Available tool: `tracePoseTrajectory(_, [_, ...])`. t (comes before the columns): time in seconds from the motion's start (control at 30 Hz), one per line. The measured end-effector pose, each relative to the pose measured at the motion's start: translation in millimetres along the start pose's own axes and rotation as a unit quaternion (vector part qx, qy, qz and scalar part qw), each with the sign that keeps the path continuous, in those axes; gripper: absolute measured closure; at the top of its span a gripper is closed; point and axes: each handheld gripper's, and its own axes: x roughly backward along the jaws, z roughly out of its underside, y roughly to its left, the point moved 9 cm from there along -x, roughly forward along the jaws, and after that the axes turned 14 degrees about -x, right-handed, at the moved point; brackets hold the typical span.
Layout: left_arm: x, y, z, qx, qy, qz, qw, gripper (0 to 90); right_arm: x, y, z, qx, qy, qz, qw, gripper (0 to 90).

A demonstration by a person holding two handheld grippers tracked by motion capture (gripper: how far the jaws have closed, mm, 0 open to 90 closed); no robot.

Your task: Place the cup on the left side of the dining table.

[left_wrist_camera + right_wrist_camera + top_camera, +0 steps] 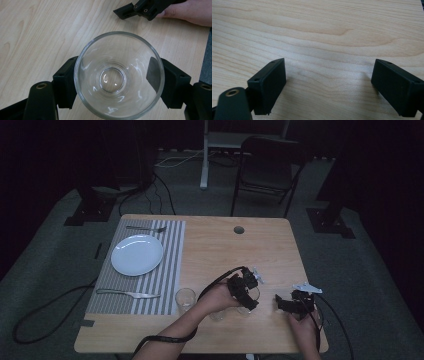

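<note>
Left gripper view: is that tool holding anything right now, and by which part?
Yes. The left tool is shut on the clear glass, its jaws clamping opposite sides of the wall just below the rim. The right tool holds nothing.

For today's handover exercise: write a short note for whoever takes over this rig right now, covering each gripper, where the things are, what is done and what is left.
Left gripper: shut on the clear drinking glass, jaws on opposite sides of its wall, over the wooden table.
Right gripper: open, nothing between its jaws, resting near the table's right edge.
A second glass stands beside the striped placemat, which holds the white plate, fork and knife.
Done: glass gripped. Left: probably placing it by the setting.
</note>
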Motion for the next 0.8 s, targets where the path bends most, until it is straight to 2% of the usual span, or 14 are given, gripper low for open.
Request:
tracePoseTrajectory(0.1, [3.8,3.2,-0.8,-0.002,-0.001,-0.003,1.0,28.8,0.0,0.1,0.0,-0.001,0.0,0.0,1.0,12.1])
tracePoseTrajectory(0.23, [12.4,12.9,-0.4,0.007,-0.007,-0.009,0.9999,28.8,0.0,0.1,0.0,-0.001,0.0,0.0,1.0,12.1])
tracePoseTrajectory(0.3, [17.5,20.9,1.8,0.018,-0.009,-0.02,0.9996,28.8,-0.1,0.0,-0.1,0.0,-0.001,0.0,1.0,12.1])
tracePoseTrajectory(0.57, [31.5,38.0,9.8,0.041,-0.02,-0.033,0.9984,28.8,-0.1,0.0,-0.1,0.0,-0.001,0.0,1.0,12.1])
tracePoseTrajectory(0.6, [36.1,43.5,13.2,0.05,-0.023,-0.038,0.9978,28.7,-0.1,0.0,-0.1,0.0,-0.001,0.0,1.0,12.1])
tracePoseTrajectory(0.7, [40.4,48.6,17.6,0.054,-0.021,-0.044,0.9973,28.8,-0.1,0.0,-0.1,0.0,-0.001,0.0,1.0,12.1])
tracePoseTrajectory(0.8, [48.3,58.3,27.2,0.07,-0.018,-0.055,0.9959,28.8,-0.1,0.0,-0.1,0.0,-0.001,0.0,1.0,12.1])
